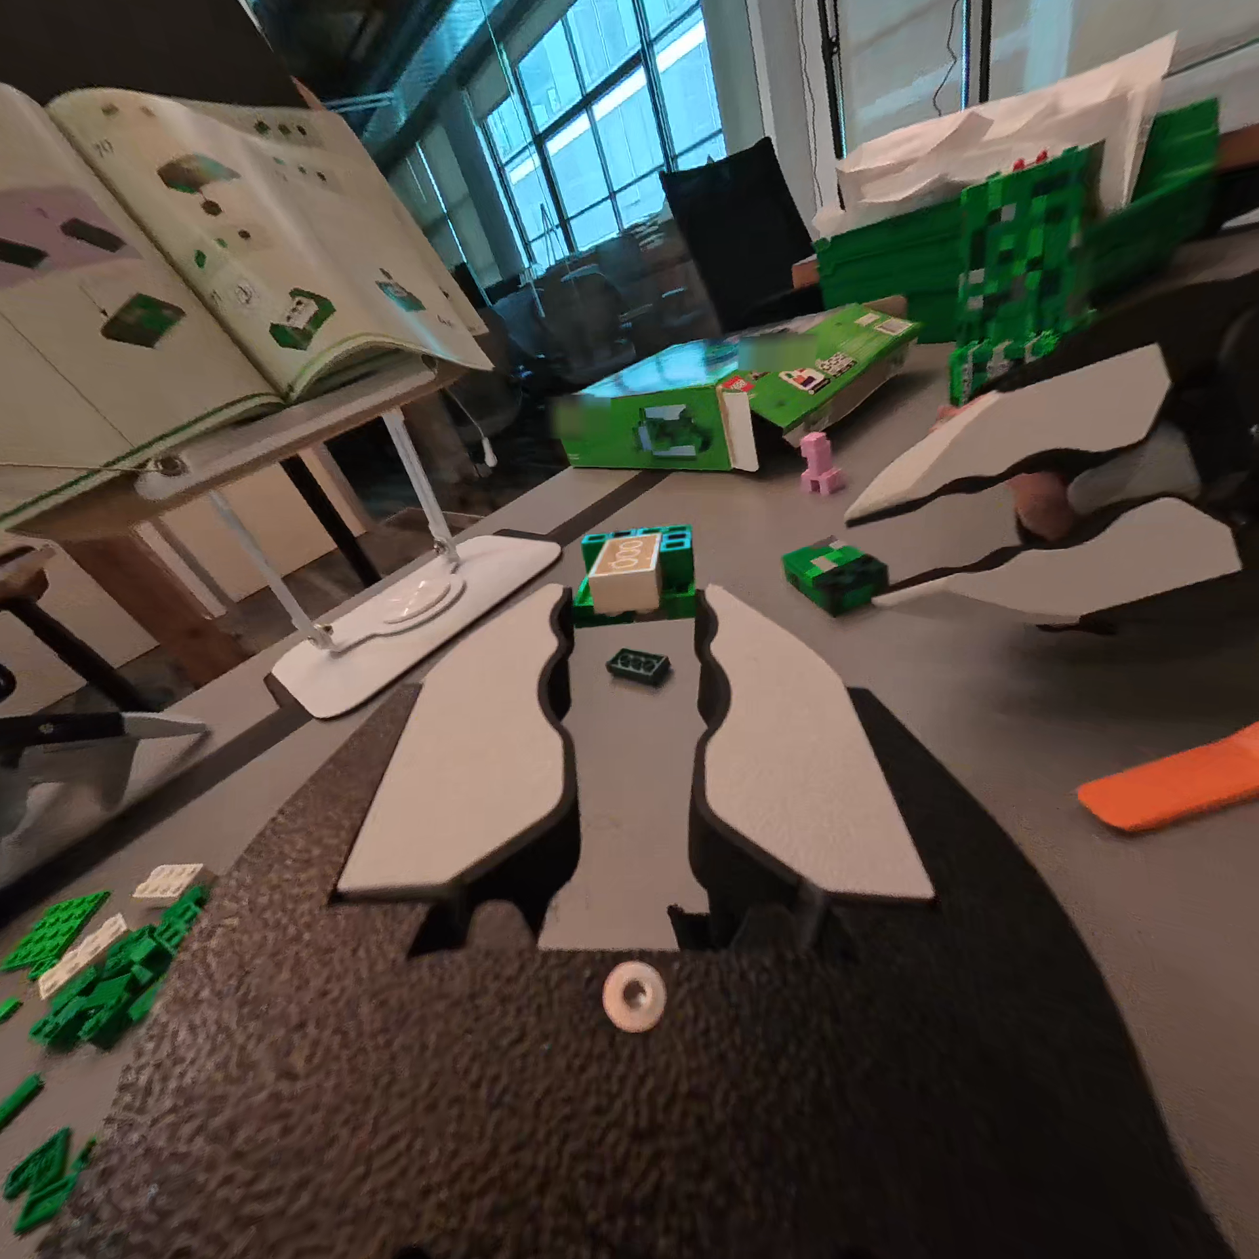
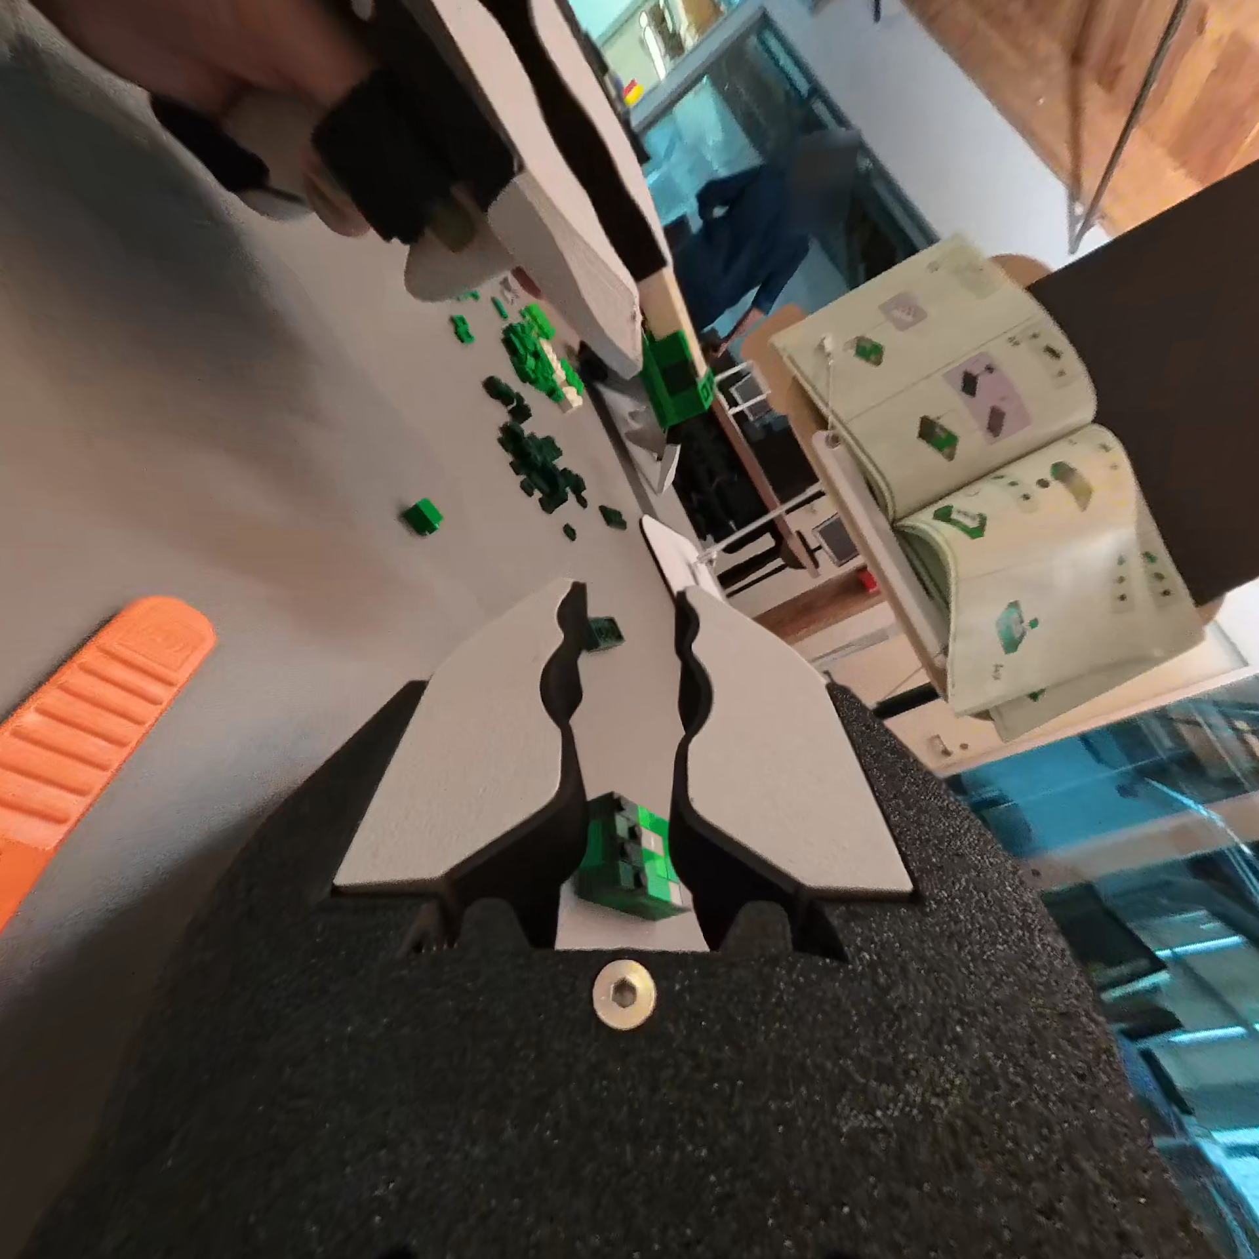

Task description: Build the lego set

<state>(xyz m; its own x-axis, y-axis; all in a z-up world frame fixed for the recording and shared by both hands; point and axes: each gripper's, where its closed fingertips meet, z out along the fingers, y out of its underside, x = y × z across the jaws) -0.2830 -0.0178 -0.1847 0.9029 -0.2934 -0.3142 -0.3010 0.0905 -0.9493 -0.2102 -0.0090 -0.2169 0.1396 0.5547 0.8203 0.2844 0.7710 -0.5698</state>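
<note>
Nearest in the left wrist view, loose green and white plates [image 1: 88,954] lay scattered at the near left of the grey table [image 1: 954,715]. The left gripper [image 1: 633,599] pointed forward, low over the table, its fingers spread apart and empty. Between their tips, touching neither, lay a small dark green brick [image 1: 638,666], flat and studs up. Just beyond it stood a green sub-build with a tan-topped white block [image 1: 630,572]. To the right sat a small cube of mixed green, grey and dark bricks [image 1: 834,572]. The right gripper [image 1: 865,558] reached in from the right, rolled on its side, its lower fingertip touching the cube. In the right wrist view the right gripper's own fingers stood apart, with the cube low between their bases; I cannot tell whether it was gripped. An orange brick separator [image 1: 1178,783] lay at the right. Farther off were a pink figure [image 1: 819,463], the green box [image 1: 736,402], and an open instruction booklet [image 1: 204,259] on its stand at the left.
</note>
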